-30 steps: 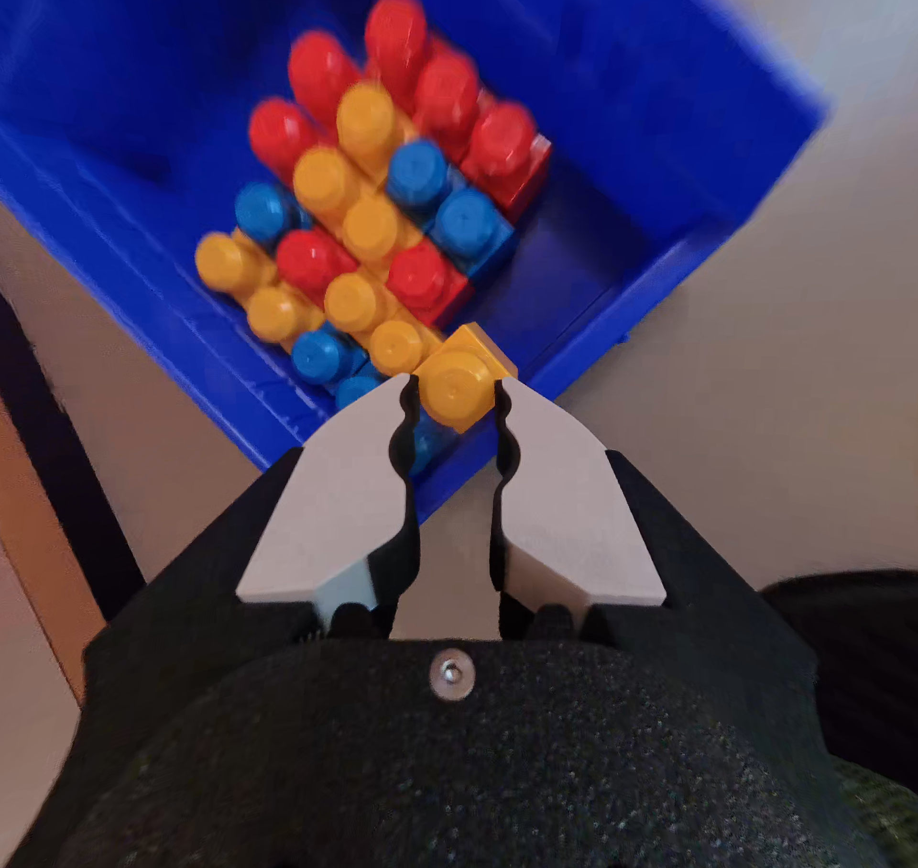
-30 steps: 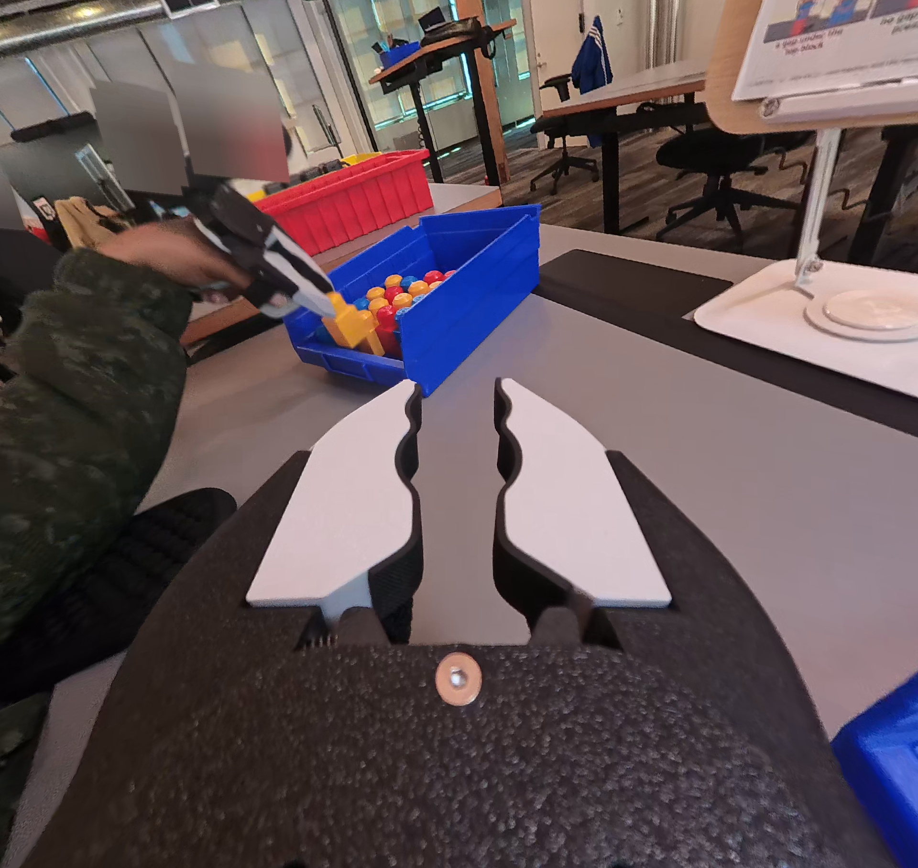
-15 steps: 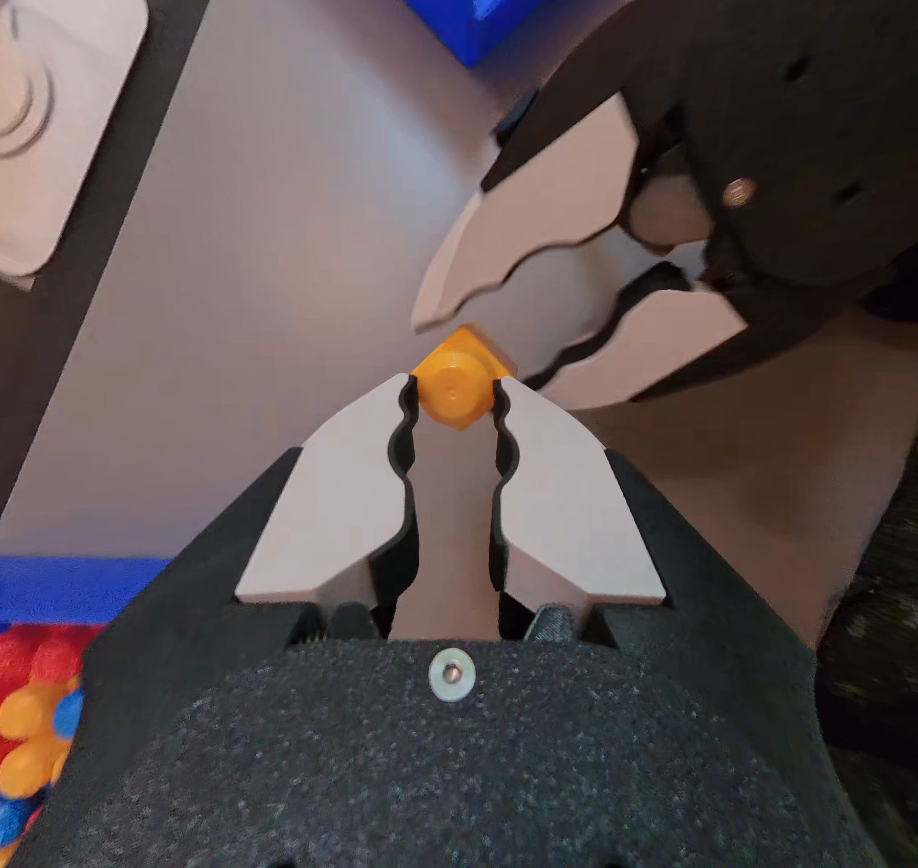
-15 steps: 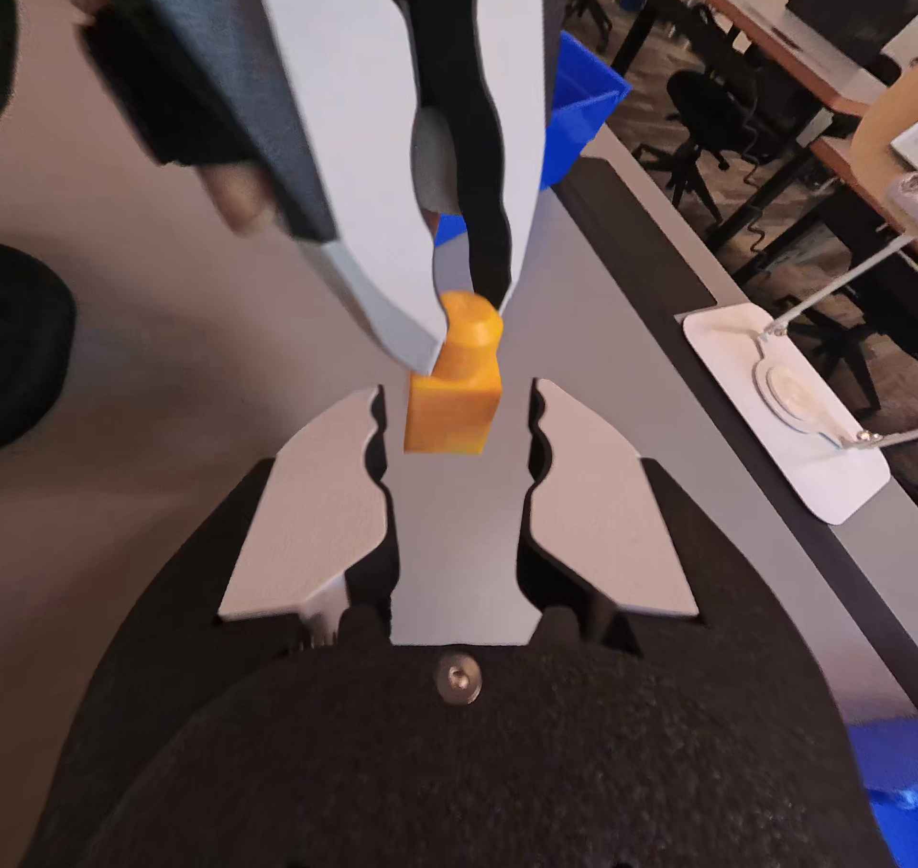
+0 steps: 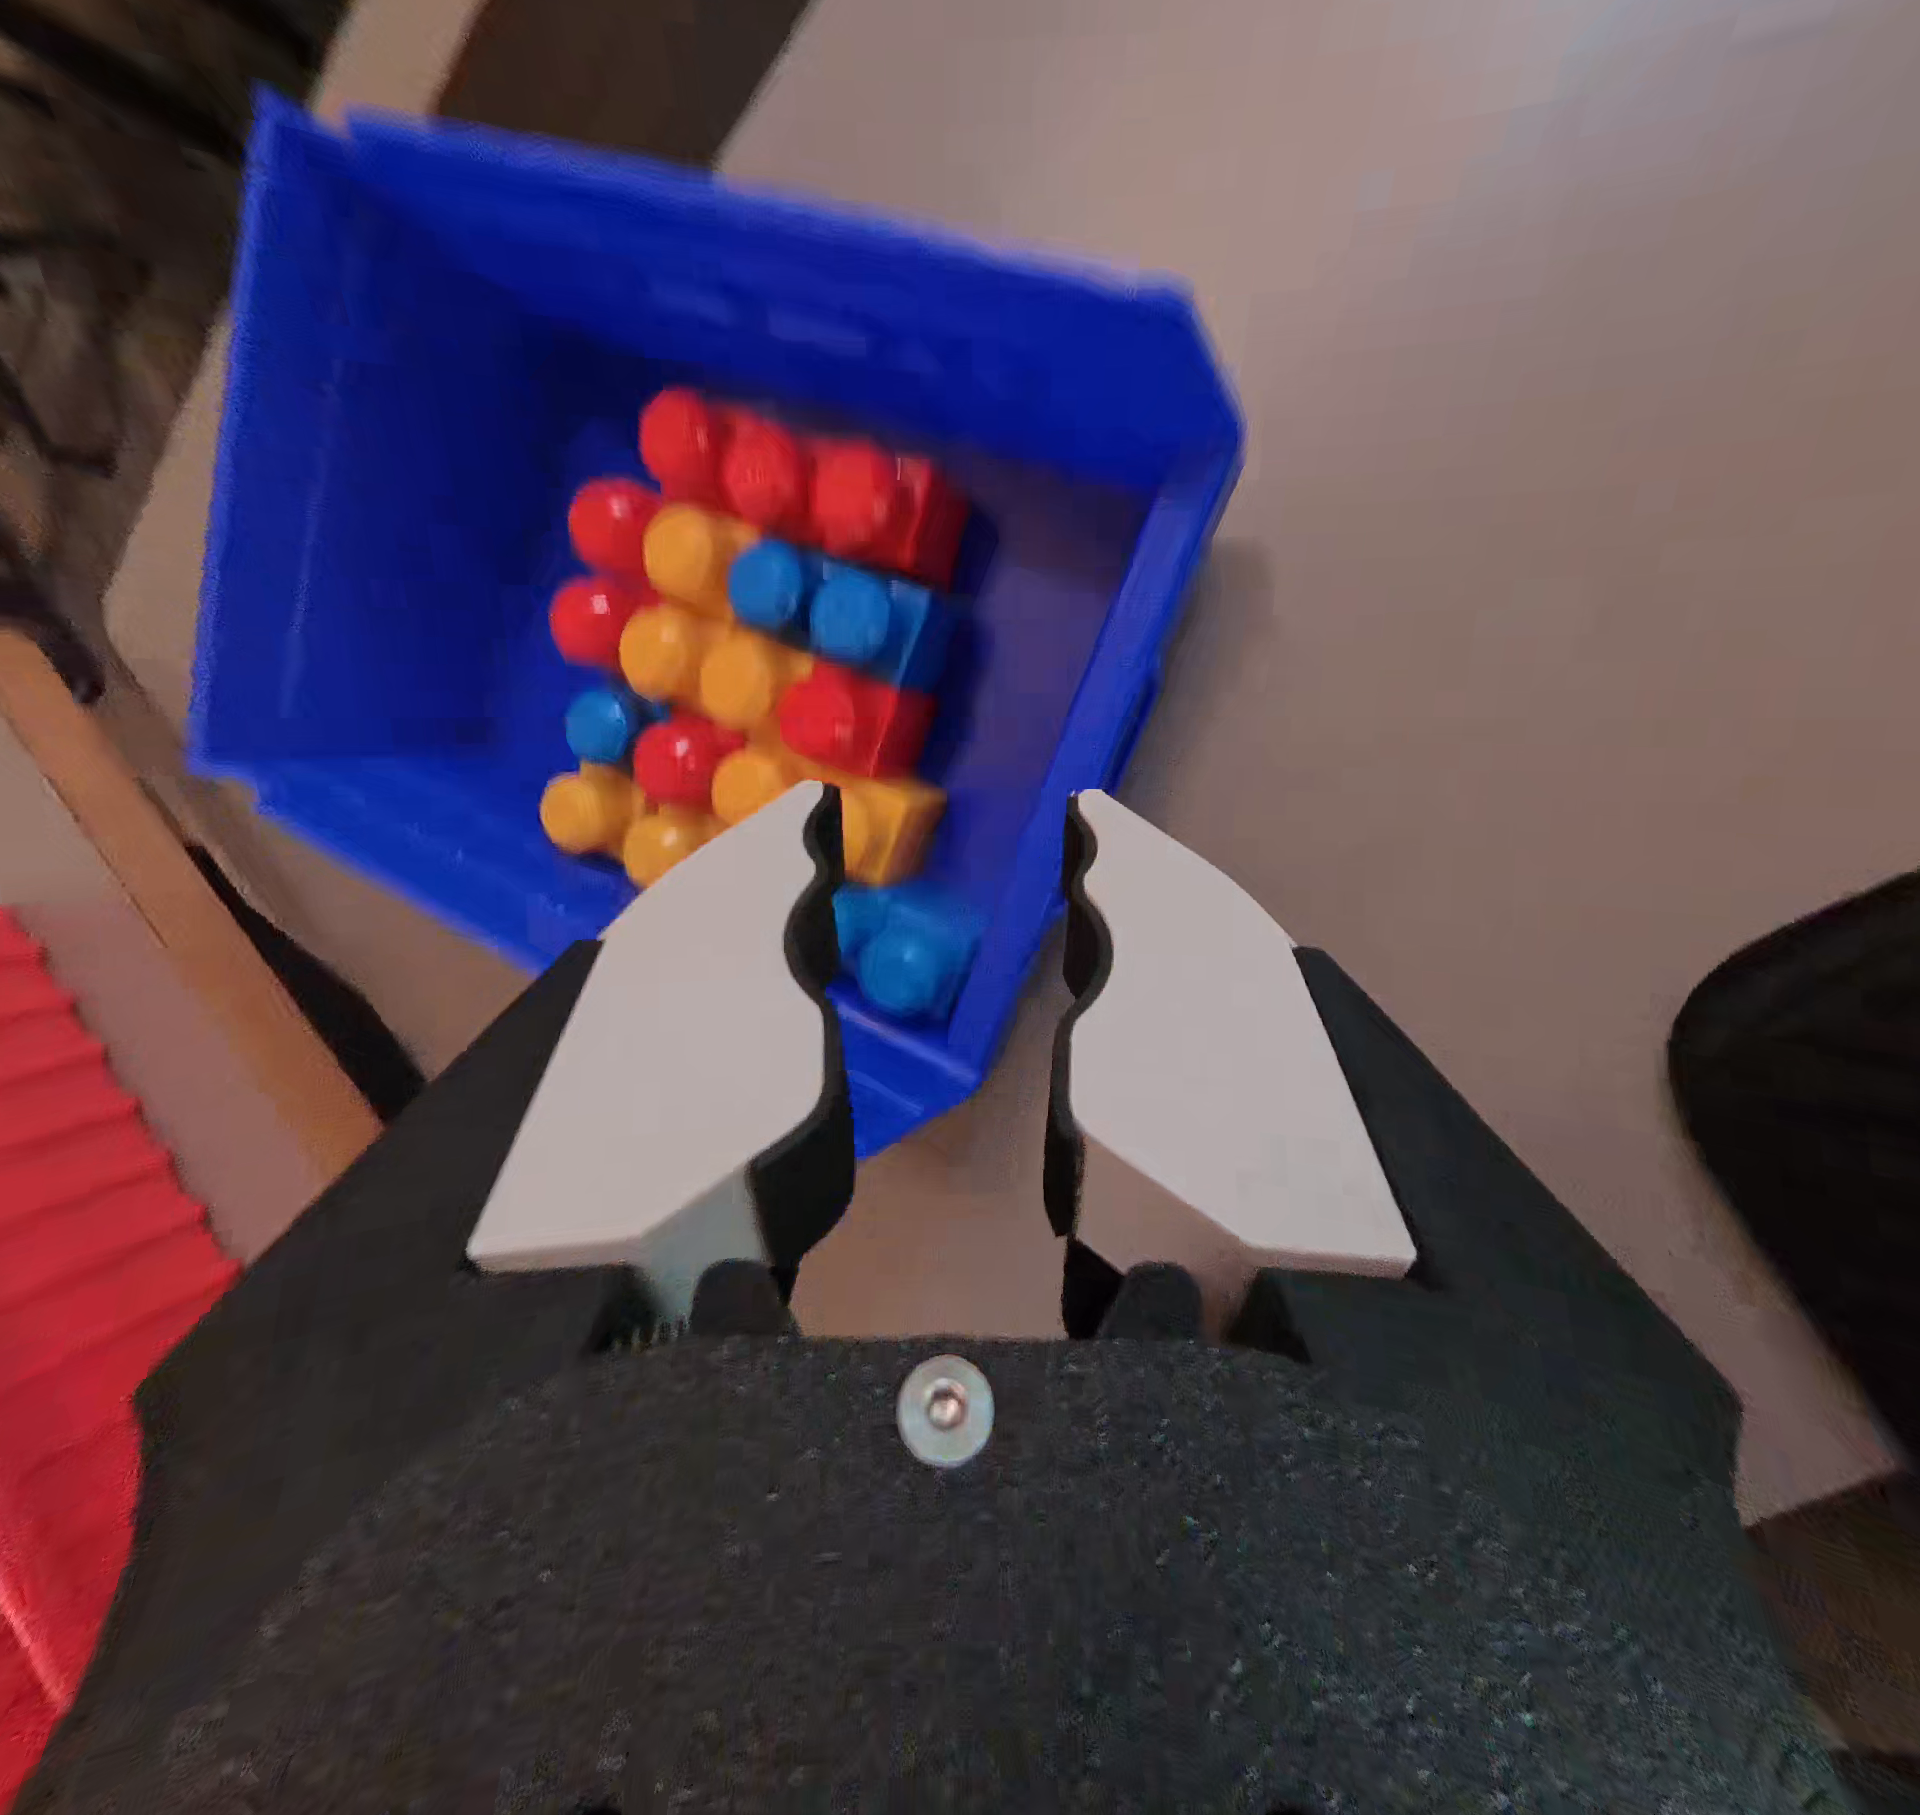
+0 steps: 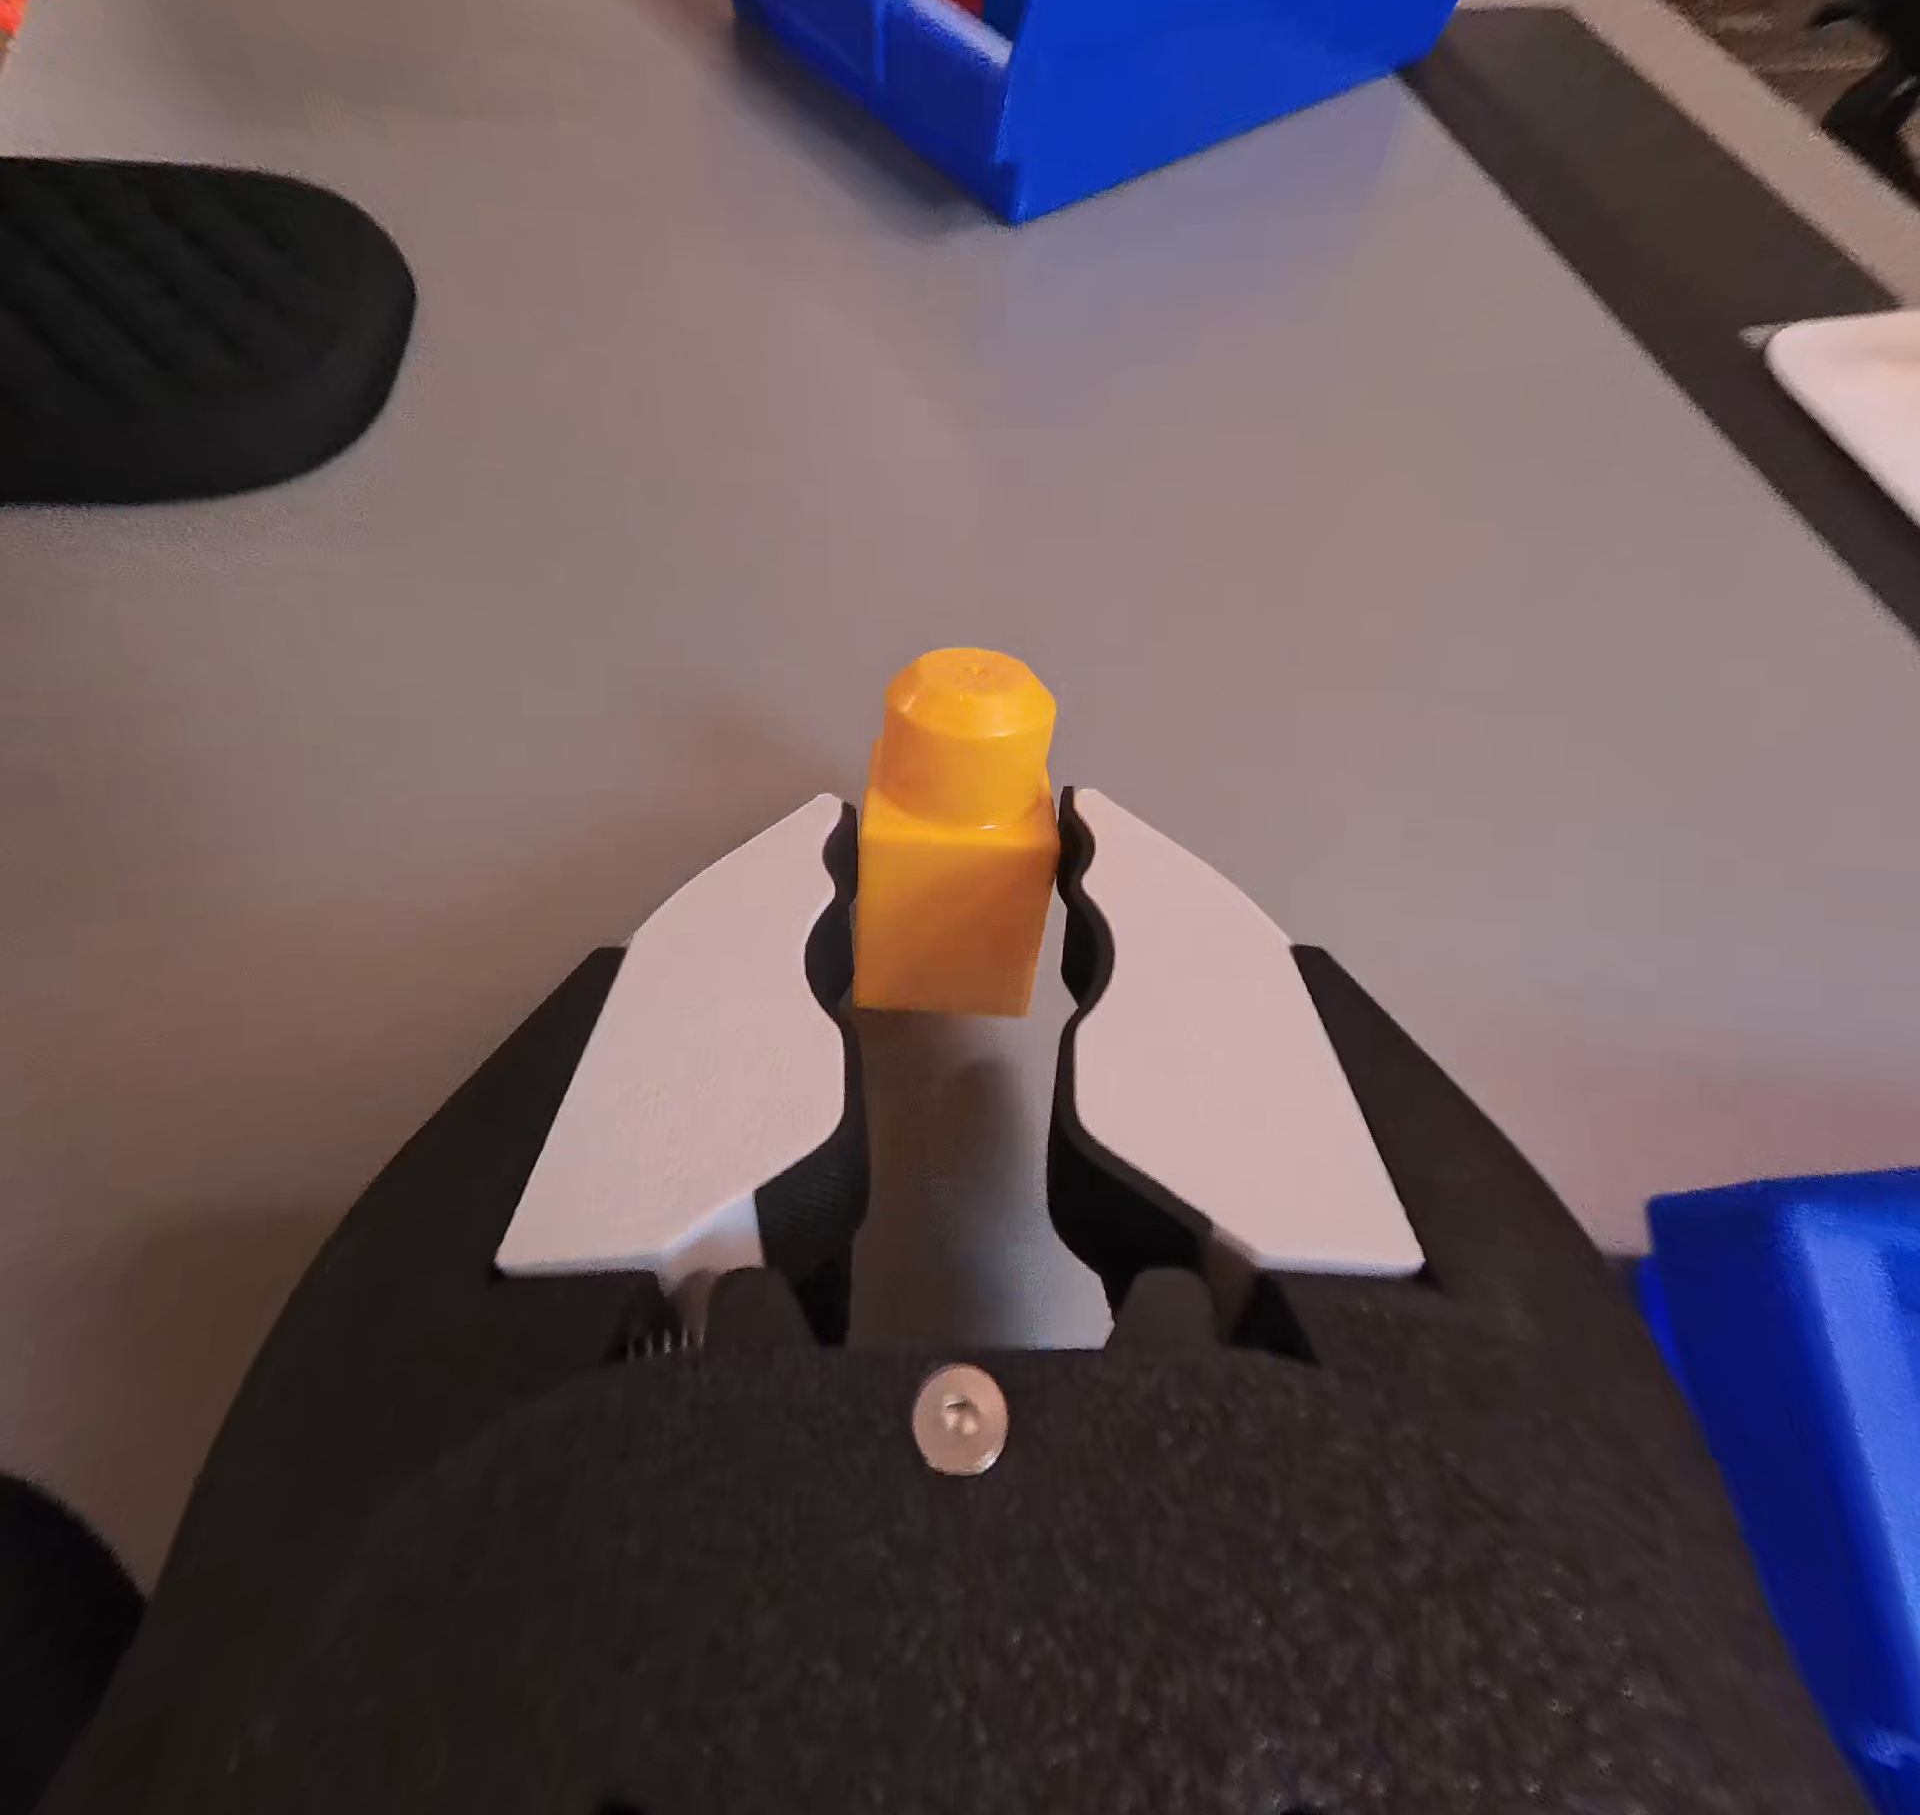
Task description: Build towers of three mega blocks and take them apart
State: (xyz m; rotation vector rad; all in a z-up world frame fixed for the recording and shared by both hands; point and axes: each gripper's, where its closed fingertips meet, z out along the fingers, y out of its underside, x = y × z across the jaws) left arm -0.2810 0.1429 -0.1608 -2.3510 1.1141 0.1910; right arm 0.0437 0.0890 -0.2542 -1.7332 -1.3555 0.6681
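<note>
My right gripper is shut on a yellow one-stud block and holds it upright, stud up, above the grey table. My left gripper is open and empty, hovering over the near corner of a blue bin. The bin holds several red, yellow and blue blocks packed together. The same bin shows at the far side of the table in the right wrist view, with block tops showing inside.
A black pad lies on the table at the left. A second blue bin sits close at my right. A white base plate lies on a dark strip at the right edge. A red bin lies left of the left gripper. Across from one pair of fingers to the other is roughly 35 centimetres.
The left gripper handed the yellow block to the right gripper, opened and swung back over the blue bin. The right gripper closed on the block and now holds it alone.
</note>
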